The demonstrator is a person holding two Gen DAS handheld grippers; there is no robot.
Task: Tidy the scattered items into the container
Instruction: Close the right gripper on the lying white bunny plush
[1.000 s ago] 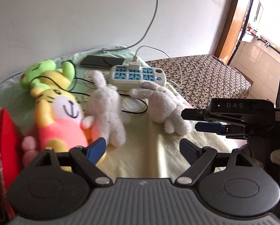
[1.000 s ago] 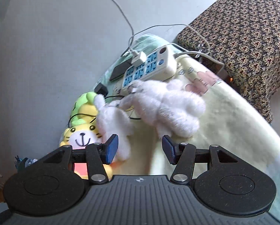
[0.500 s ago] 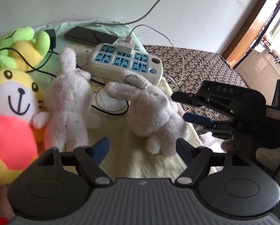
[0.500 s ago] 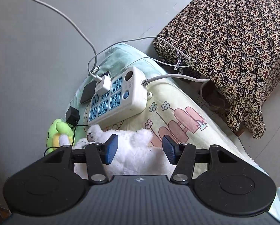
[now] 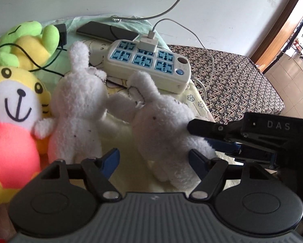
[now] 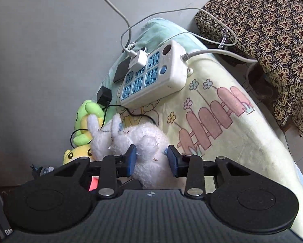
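Two white plush rabbits lie on a yellow blanket. In the left wrist view the left rabbit (image 5: 78, 109) stands beside a yellow tiger plush (image 5: 11, 109), with a green frog plush (image 5: 27, 40) behind it. My right gripper (image 6: 151, 160) is shut on the right rabbit (image 6: 149, 141), its blue pads pressing both sides; it also shows in the left wrist view (image 5: 212, 139) at that rabbit (image 5: 161, 125). My left gripper (image 5: 153, 160) is open just in front of the rabbits, holding nothing. No container shows.
A white power strip (image 5: 147, 64) with a plugged charger and cables lies behind the toys, with a black phone (image 5: 106, 32) at the wall. A patterned bed (image 5: 232, 77) is to the right. The blanket's edge (image 6: 283, 141) drops off at the right.
My right gripper has come down around the right rabbit and closed on it. My left gripper has moved closer to the two rabbits and stayed open.
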